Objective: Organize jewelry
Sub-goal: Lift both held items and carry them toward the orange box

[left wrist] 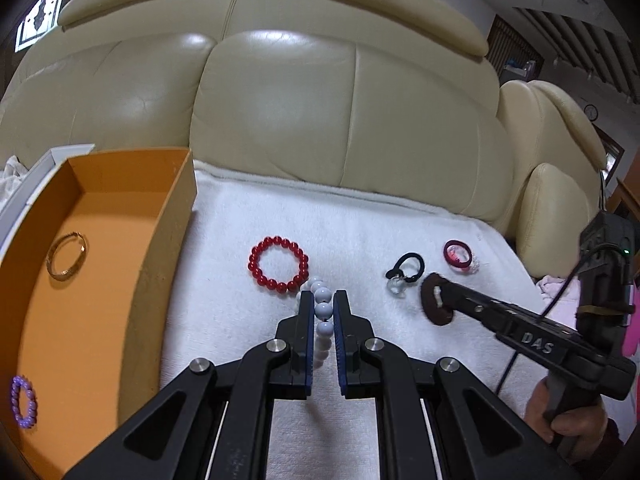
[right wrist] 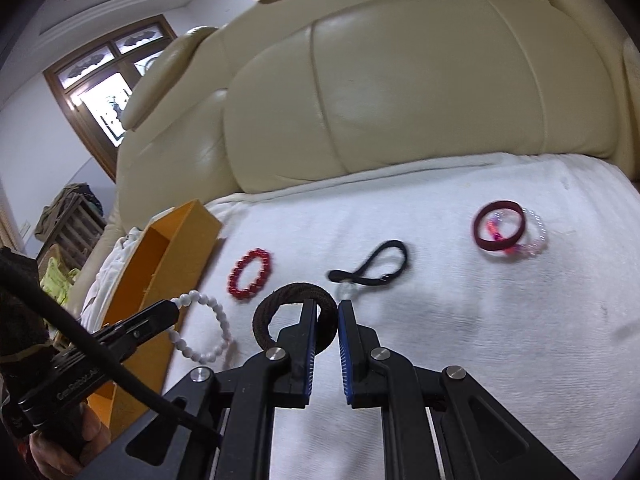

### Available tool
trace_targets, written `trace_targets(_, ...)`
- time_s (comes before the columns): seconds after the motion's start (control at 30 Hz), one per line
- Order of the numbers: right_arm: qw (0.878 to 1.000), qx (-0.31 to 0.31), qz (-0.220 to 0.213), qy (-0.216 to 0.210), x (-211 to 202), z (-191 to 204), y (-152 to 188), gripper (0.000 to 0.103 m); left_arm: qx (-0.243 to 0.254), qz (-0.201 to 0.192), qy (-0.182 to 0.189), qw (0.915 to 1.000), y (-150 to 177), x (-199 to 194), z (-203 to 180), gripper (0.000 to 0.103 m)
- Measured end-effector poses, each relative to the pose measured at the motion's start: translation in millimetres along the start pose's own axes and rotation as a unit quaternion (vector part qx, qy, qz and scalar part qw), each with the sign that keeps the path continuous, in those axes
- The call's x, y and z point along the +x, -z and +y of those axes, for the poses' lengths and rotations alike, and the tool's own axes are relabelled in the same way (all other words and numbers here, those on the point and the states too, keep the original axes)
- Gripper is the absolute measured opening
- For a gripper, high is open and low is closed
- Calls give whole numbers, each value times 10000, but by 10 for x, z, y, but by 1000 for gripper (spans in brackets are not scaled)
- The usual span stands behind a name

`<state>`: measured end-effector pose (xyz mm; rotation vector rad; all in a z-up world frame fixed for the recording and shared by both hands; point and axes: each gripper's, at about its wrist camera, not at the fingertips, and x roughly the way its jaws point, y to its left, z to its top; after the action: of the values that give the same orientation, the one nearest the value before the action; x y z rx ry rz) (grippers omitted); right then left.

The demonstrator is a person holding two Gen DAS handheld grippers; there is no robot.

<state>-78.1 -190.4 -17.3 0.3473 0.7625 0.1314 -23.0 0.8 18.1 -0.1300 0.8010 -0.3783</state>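
Beads first: my left tongs (left wrist: pixel 323 300) pinch the white bead bracelet (left wrist: pixel 323 312) by one side, just right of the orange box (left wrist: pixel 168 216). I judge it light, hard and slippery, so gripping across a bead seems safest. My right tongs (right wrist: pixel 328 308) clamp the brown hair tie (right wrist: pixel 264 304), which looks soft and forgiving. A red bead bracelet (left wrist: pixel 279 265) lies beside the box. The white towel (left wrist: pixel 400 224) over the cream leather sofa (left wrist: pixel 340 112) should stop beads rolling.
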Motion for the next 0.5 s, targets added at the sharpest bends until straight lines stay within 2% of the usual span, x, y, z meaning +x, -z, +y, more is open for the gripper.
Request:
trace_targets(0.33, 9997, -161, -86, -174, 60, 288, 79, 12, 88, -298, -37, 9995, 0, -287, 80, 9)
trace_targets(0.5, 9998, -185, 2, -66, 106, 333, 138, 12, 26, 39, -63, 10000, 100, -178, 190, 9)
